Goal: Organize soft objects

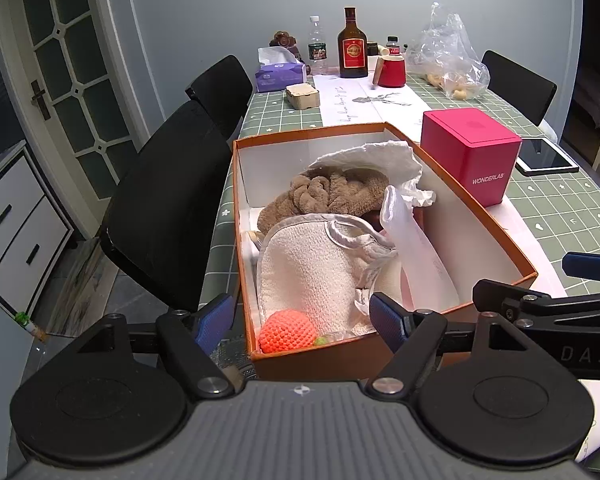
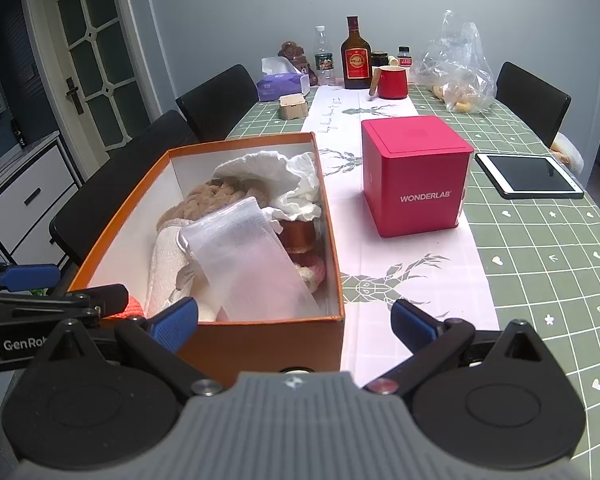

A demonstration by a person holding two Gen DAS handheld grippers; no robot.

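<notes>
An orange box [image 1: 500,236] [image 2: 112,236] with white inner walls stands on the table and holds soft things: a brown towel [image 1: 320,196] [image 2: 204,196], white crumpled paper [image 1: 380,156] [image 2: 268,168], a cream mitt [image 1: 308,268] [image 2: 164,264], a sheer white pouch [image 1: 416,252] [image 2: 244,256] and an orange knitted ball [image 1: 286,330]. My left gripper [image 1: 304,322] hovers open before the box's near end, nothing between its blue pads. My right gripper [image 2: 296,322] stands open at the box's near right corner, also empty. Each gripper shows at the edge of the other's view.
A pink WONDERLAB box [image 1: 472,152] [image 2: 416,176] stands right of the orange box on a white runner [image 2: 400,276]. A tablet [image 2: 528,176] lies further right. Bottles [image 2: 355,56], a red mug [image 2: 392,82], tissues [image 1: 278,72] and a plastic bag [image 2: 456,68] crowd the far end. Black chairs [image 1: 168,216] line the left side.
</notes>
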